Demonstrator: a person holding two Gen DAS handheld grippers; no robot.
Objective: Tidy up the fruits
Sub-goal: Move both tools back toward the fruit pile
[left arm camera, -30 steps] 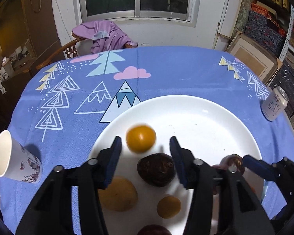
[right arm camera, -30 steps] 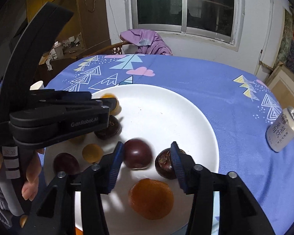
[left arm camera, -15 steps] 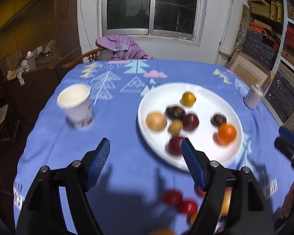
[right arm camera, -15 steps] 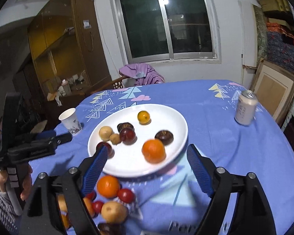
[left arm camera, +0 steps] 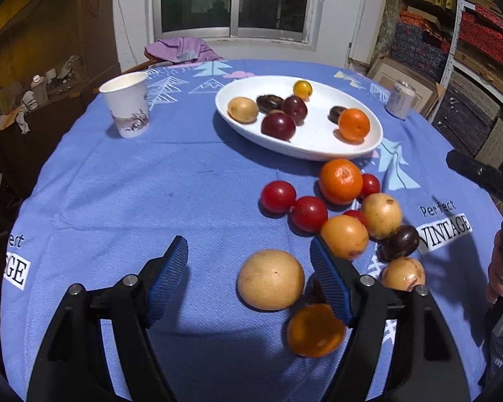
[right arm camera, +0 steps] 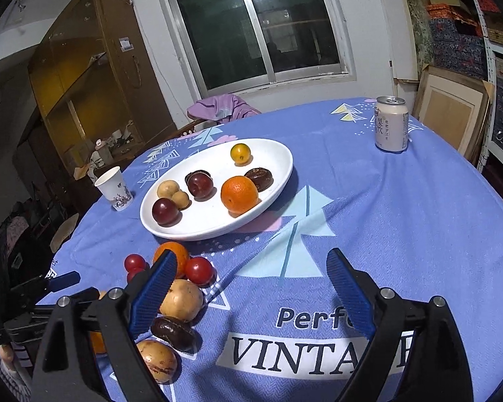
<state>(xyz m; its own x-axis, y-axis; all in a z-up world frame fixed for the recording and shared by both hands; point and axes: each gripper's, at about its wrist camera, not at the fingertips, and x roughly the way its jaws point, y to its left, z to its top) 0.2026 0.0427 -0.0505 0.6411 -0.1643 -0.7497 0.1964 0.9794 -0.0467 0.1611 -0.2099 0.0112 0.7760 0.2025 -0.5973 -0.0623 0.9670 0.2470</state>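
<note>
**Two empty grippers over a table of loose and plated fruit**

Left wrist view: left gripper, black w/ ribbed blue pads, jaws spread wide, gripping nothing, above a blue woven tablecloth. An oval white plate holds 7 fruits: 1 orange, 2 glossy dark-red plums, 2 wrinkled dark fruits, 1 tan, 1 small yellow. Off the plate, approx. 11 loose fruits cluster near the right pad, incl. a large tan round fruit between the pads, a mandarin, 4 red tomatoes. 1 paper cup at left, 1 can at right.

Right wrist view: right gripper, same build, jaws also wide apart and empty, over the "VINTAGE" print. It shows an 8th plate fruit, a small tan one hidden in the other view. Fewer loose fruits show here; the left pad covers some.
</note>
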